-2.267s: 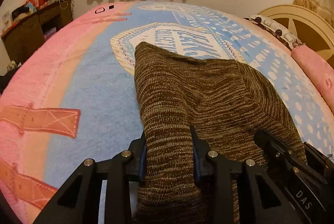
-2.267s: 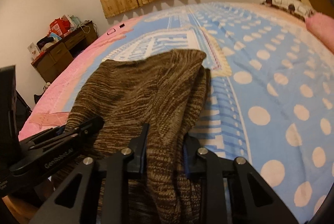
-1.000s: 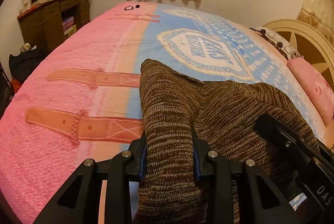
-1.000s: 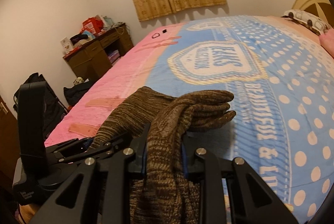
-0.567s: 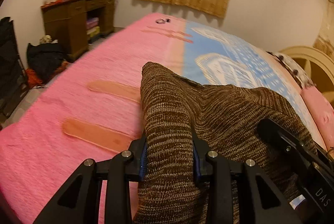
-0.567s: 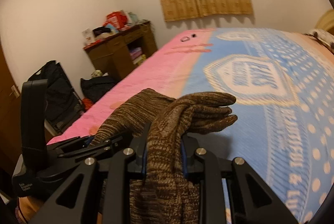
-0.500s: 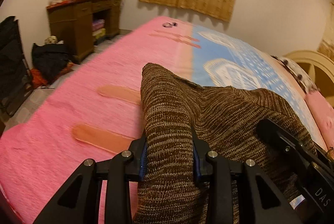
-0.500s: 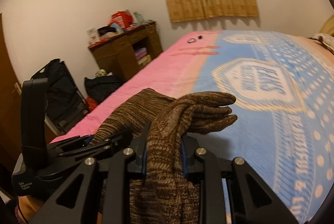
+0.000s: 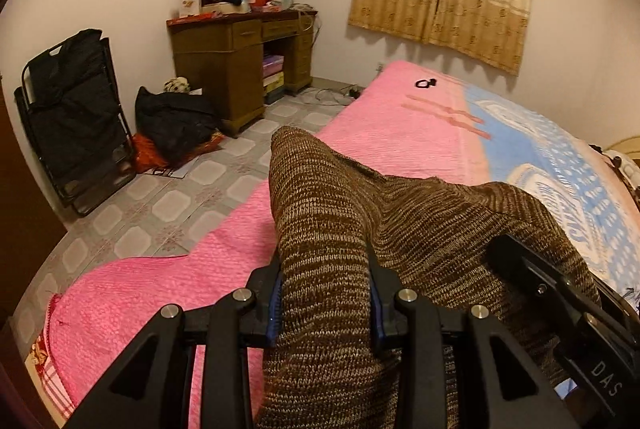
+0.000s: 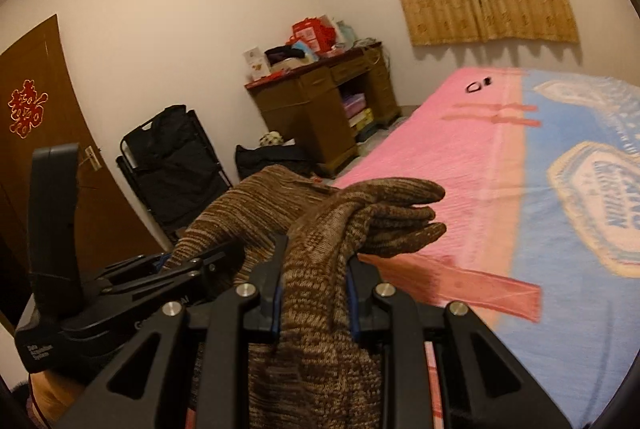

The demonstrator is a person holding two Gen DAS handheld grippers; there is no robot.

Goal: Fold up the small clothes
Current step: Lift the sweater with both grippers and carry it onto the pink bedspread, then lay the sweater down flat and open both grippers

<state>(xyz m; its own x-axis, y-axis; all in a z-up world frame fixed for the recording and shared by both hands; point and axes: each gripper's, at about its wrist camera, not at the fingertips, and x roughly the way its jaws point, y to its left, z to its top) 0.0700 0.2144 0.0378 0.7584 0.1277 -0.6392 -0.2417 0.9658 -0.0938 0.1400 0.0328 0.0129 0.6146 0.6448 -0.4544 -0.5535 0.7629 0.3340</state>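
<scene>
While both grippers pinch it, the brown knit garment (image 9: 420,213) hangs off the bed (image 9: 400,145), spanning the two tools. Left gripper (image 9: 324,293) jaws clamp one bunched edge, right gripper (image 10: 314,287) jaws clamp another thick wad. Two-point hold likely keeps the fabric taut for carrying toward the bed's pink edge, clear of the desk (image 10: 316,105).
</scene>
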